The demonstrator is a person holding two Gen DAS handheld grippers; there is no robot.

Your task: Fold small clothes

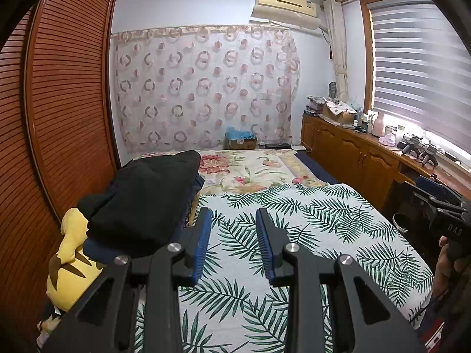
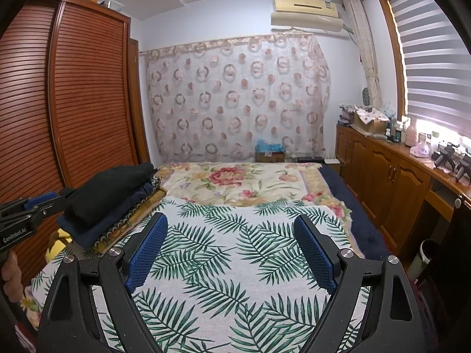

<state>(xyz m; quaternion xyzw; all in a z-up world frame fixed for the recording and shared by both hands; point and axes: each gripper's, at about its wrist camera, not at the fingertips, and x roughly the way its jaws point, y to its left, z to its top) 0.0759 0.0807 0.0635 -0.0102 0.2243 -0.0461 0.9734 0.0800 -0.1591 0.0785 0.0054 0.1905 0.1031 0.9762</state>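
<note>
Overhead, both empty tongs hover above the leaf-print sheet beside folded clothes.

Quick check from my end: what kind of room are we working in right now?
Almost certainly a home bedroom: a bed under a palm-leaf sheet, a tall louvred wooden wardrobe beside it, and a wall air conditioner above a curtain.

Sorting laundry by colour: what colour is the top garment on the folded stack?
Black folded top garment, clearest in the left wrist view.

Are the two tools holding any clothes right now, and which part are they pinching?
No, nothing is held. The left tool and right tool both hang open over the leaf-print cloth, while the folded clothes pile sits untouched.
</note>
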